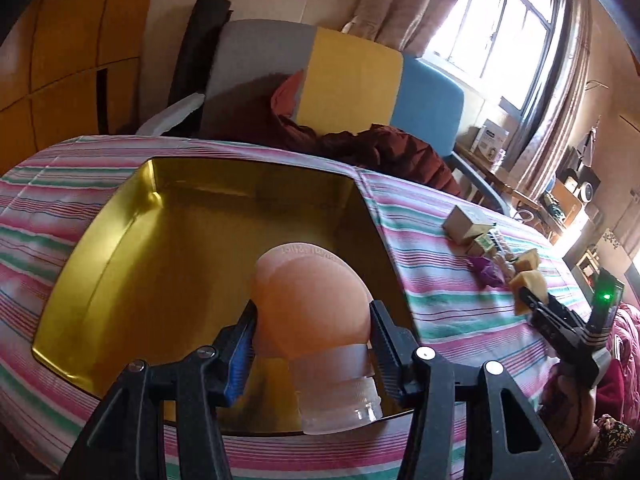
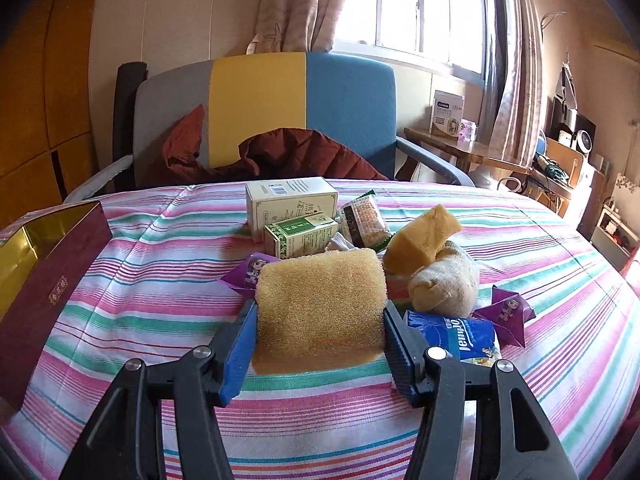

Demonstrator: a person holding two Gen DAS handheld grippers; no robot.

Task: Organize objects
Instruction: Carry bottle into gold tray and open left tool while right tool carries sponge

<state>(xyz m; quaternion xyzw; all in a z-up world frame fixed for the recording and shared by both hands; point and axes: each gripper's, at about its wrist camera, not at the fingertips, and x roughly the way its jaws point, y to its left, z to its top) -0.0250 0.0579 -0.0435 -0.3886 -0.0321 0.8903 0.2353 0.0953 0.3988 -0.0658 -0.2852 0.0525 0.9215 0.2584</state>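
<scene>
1. Over the near edge of the gold-lined box (image 1: 120, 264), the left gripper (image 1: 312, 320) clamps a peach-coloured bottle (image 1: 312, 308), apparently above the box floor.
2. Near the striped cloth (image 2: 120, 300), the right gripper (image 2: 318, 320) squeezes a yellow sponge (image 2: 320, 304), cartons (image 2: 296, 216) beyond.

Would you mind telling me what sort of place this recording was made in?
Most likely a lived-in room at home, perhaps a bedroom: a curtained window, an armchair with a red jacket thrown on it, and a striped cloth covering the work surface.
</scene>
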